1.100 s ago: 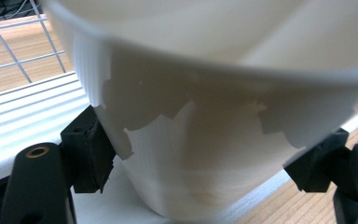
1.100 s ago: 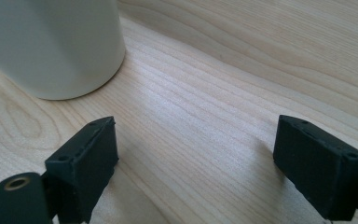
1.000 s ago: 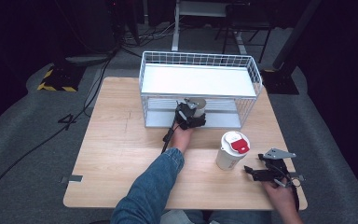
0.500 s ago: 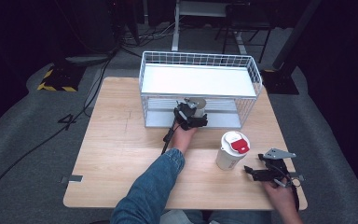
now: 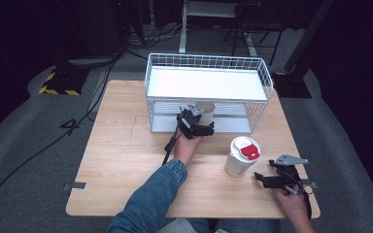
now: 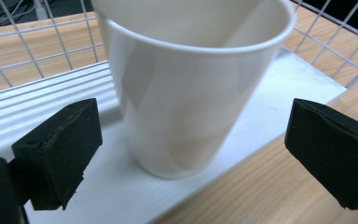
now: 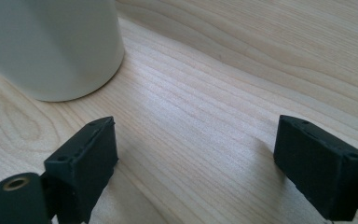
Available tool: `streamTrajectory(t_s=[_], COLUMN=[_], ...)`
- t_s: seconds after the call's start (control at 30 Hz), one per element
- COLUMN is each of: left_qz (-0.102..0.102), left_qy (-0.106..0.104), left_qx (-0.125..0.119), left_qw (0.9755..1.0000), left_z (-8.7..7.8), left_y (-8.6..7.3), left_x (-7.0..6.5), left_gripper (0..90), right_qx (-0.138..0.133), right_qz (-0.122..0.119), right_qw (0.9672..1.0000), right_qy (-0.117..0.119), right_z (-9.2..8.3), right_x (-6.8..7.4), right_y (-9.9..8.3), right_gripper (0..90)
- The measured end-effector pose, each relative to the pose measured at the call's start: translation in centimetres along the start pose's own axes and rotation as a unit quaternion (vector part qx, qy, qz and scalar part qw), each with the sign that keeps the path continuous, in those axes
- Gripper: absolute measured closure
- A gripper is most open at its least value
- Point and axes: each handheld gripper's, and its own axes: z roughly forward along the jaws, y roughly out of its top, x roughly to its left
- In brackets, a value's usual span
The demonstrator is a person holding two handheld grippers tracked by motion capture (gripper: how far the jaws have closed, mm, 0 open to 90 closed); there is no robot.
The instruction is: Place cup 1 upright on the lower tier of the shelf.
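Observation:
A white paper cup (image 5: pixel 206 111) (image 6: pixel 182 93) stands upright on the white lower shelf (image 6: pixel 121 196) of a wire rack (image 5: pixel 209 63). My left gripper (image 5: pixel 197 124) (image 6: pixel 196 151) sits at the rack's open front. Its jaws have just been opening and now stand wide on either side of the cup, with the pads (image 6: pixel 60 149) clear of it. Near the table's front right corner my right gripper (image 5: pixel 267 179) (image 7: pixel 209 172) rests low over the wood, jaws apart with nothing between them. It lies just right of a white canister (image 5: pixel 240 158) (image 7: pixel 51 46) with a red lid.
The wire rack stands at the back middle of the wooden table (image 5: pixel 126 145), and its top shelf (image 5: pixel 204 83) is a bare white board. A black cable (image 5: pixel 171 143) trails from the left gripper. Dark floor with cables surrounds the table.
The left gripper's jaws have opened off the cup and the hand has drawn back a little toward the person. The cup stays on the lower shelf. The right hand has not moved.

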Motion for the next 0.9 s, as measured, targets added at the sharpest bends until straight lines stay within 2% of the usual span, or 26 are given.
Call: streamTrajectory(t_s=[0.6,0.83,0.9], left_qz=[0.031,0.024,0.029], left_qy=[-0.041,-0.059,-0.057], left_qx=[-0.016,-0.019,-0.016], left_qw=[0.9985,0.9978,0.9979], left_z=[-6.1,-8.4,-9.1], left_y=[-0.3,-0.5,-0.7], left_x=[-1.3,-1.1,-1.0], left_gripper=[7.3,9.4,9.7], right_qx=[0.000,0.000,0.000], right_qz=[0.000,0.000,0.000], right_qw=[1.0000,1.0000,1.0000], right_qy=[0.000,0.001,0.001], right_z=[0.0,0.0,0.0], right_x=[0.0,0.0,0.0], right_y=[0.0,0.0,0.0], right_gripper=[13.7,13.9,14.0])
